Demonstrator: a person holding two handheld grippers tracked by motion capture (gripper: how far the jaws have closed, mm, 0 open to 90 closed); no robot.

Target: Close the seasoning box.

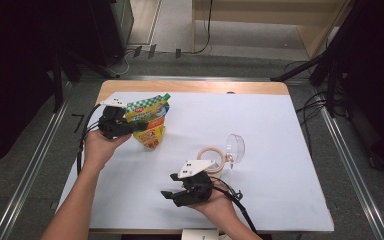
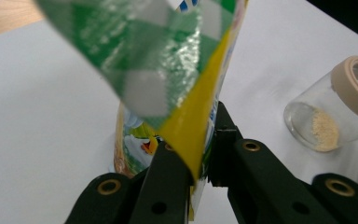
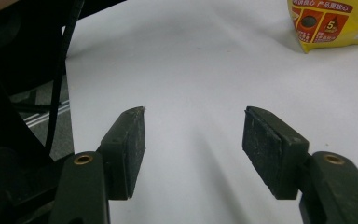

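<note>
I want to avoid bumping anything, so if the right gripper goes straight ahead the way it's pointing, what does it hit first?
Probably nothing soon: the open right gripper faces bare white table cover. The yellow pouch sits off to one side of that line, though depth is hard to judge.

High view: from above the near edge, facing forward and down over the whole table (image 1: 280, 150). Left gripper view: very close behind a pouch (image 2: 168, 60), facing across toward a jar (image 2: 340, 112). Right gripper view: low over the white surface, facing the pouch base (image 3: 331, 23). Shared by all three: pouch and table.
</note>
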